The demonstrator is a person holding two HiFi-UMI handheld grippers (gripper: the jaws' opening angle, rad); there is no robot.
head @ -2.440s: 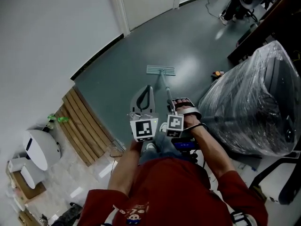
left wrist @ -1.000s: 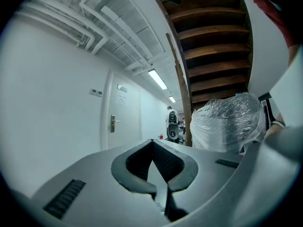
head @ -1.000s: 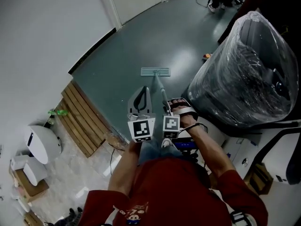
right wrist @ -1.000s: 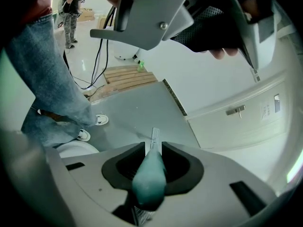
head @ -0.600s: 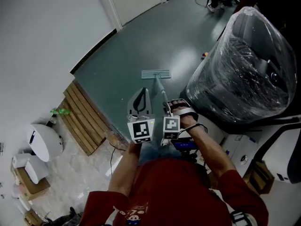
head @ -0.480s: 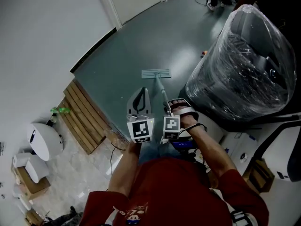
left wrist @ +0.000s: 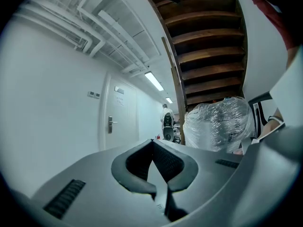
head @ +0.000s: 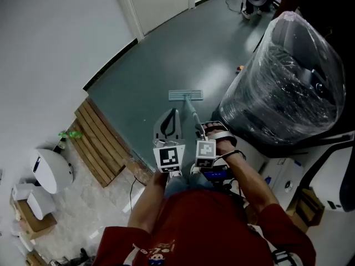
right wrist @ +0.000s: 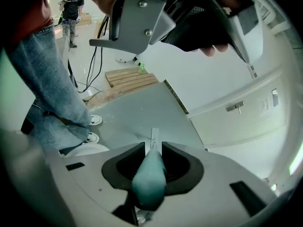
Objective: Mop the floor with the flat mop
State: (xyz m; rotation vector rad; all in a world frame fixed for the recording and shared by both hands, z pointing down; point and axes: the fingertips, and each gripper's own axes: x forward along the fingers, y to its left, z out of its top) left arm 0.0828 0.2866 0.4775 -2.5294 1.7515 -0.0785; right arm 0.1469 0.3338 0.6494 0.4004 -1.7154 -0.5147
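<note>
The flat mop's head (head: 186, 95) lies on the grey-green floor (head: 166, 60) ahead of me. Its teal handle (head: 193, 115) slants back to my right gripper (head: 198, 132). In the right gripper view the jaws of that gripper (right wrist: 152, 148) are shut on the handle (right wrist: 149, 174), and the mop head (right wrist: 154, 135) shows small beyond them. My left gripper (head: 174, 111) hangs just left of the handle, apart from it. In the left gripper view it (left wrist: 152, 143) is shut with nothing between its pads and points level across the room.
A big plastic-wrapped object (head: 288, 76) stands close on the right. A wooden pallet (head: 100, 143) lies at the left, with a white device (head: 50, 170) beyond it. A white door (head: 161, 4) is ahead. A cable (head: 133, 187) trails by my feet. A person (right wrist: 71, 13) stands far behind.
Over the last second my view has shifted a little and the mop head sits slightly nearer to my grippers. Both grips are unchanged.
</note>
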